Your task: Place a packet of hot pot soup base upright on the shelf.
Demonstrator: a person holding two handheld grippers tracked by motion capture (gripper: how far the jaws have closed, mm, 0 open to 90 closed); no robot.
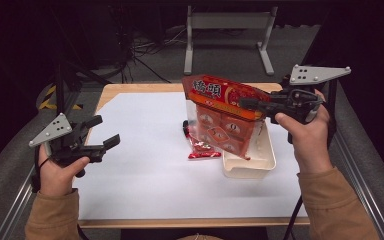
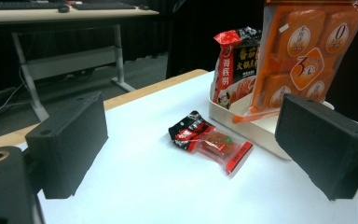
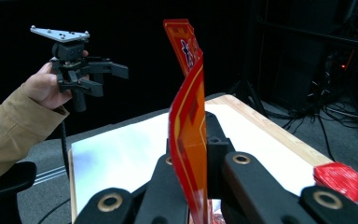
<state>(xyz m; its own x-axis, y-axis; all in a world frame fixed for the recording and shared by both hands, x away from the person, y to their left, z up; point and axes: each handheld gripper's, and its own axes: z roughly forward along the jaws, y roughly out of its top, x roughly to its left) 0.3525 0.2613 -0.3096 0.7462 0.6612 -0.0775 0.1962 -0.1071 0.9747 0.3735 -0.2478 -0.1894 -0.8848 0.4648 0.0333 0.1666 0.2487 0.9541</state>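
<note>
Orange snack bag held up over the white tray

The orange bag (image 1: 223,117) hangs upright above the white tray (image 1: 260,162) at the right of the bench (image 1: 145,165), its top edge clamped in the right claw (image 1: 252,104). A small red packet (image 1: 202,149) lies on the bench just left of the tray. The left claw (image 1: 105,132) hovers released at the near left, well apart, gripping nothing.

We are reading "0" and "3" on the large orange plastic pouch (image 2: 307,56); its Chinese characters are staying illegible.
</note>
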